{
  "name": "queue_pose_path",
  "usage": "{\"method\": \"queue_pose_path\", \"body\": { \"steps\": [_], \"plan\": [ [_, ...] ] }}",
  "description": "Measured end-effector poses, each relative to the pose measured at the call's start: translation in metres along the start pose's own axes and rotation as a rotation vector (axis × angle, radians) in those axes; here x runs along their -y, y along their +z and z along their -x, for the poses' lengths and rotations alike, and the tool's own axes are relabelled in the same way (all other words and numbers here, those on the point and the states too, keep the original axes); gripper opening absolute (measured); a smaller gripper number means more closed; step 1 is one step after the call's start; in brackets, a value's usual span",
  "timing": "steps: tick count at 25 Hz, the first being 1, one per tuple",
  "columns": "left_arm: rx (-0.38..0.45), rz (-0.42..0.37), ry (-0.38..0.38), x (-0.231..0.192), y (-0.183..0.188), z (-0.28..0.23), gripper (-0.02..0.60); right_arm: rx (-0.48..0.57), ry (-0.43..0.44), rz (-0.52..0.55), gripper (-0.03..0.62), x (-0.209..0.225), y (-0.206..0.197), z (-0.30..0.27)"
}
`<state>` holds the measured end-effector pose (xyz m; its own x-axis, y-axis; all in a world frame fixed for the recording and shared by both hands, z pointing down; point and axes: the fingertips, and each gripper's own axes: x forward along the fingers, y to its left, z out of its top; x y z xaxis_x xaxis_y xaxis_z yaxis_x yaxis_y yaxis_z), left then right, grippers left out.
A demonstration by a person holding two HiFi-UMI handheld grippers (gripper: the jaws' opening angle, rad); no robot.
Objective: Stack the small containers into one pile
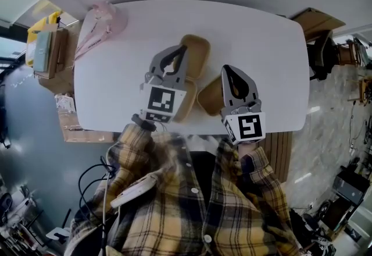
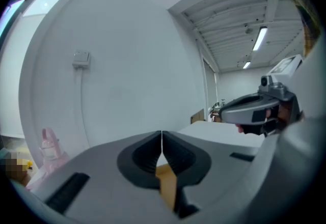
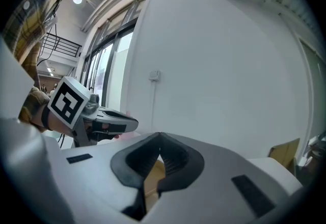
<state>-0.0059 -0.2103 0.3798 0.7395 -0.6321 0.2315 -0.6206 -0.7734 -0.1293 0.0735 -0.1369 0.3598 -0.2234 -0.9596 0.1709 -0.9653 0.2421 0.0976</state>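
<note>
Three brown paper containers lie on the white table point(image 1: 116, 86) in the head view: one point(image 1: 196, 54) toward the back, one point(image 1: 187, 103) partly hidden under my left gripper, and one point(image 1: 210, 96) beside my right gripper. The left gripper point(image 1: 185, 48) point(image 2: 162, 135) hovers above them with its jaw tips touching. Brown container card point(image 2: 167, 182) shows only through the gap behind the tips. The right gripper point(image 1: 225, 67) point(image 3: 160, 137) is also shut at its tips, with tan container card point(image 3: 150, 182) visible below them. Both gripper views face the wall.
A pink object point(image 1: 104, 21) point(image 2: 48, 149) sits at the table's back left corner. Cardboard boxes point(image 1: 49, 51) stand left of the table, and another box point(image 1: 317, 19) and a chair point(image 1: 325, 54) to its right. The table's near edge lies just under the grippers.
</note>
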Motion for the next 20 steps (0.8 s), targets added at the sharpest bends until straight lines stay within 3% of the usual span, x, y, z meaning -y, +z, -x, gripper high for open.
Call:
{"method": "queue_pose_path", "body": {
  "steps": [13,17,20],
  "plan": [
    [-0.298,0.106,-0.056,-0.015,-0.091,-0.043,0.021,-0.107,-0.02,-0.043,0.015,-0.008,-0.033,0.002],
    [-0.408,0.169,-0.095,-0.018,-0.125,-0.054,0.108,-0.129,-0.034,-0.054,0.015,-0.009,-0.04,0.003],
    [-0.459,0.218,-0.104,-0.023,-0.145,-0.056,0.114,-0.149,-0.053,-0.063,0.015,-0.01,-0.046,0.006]
  ]
}}
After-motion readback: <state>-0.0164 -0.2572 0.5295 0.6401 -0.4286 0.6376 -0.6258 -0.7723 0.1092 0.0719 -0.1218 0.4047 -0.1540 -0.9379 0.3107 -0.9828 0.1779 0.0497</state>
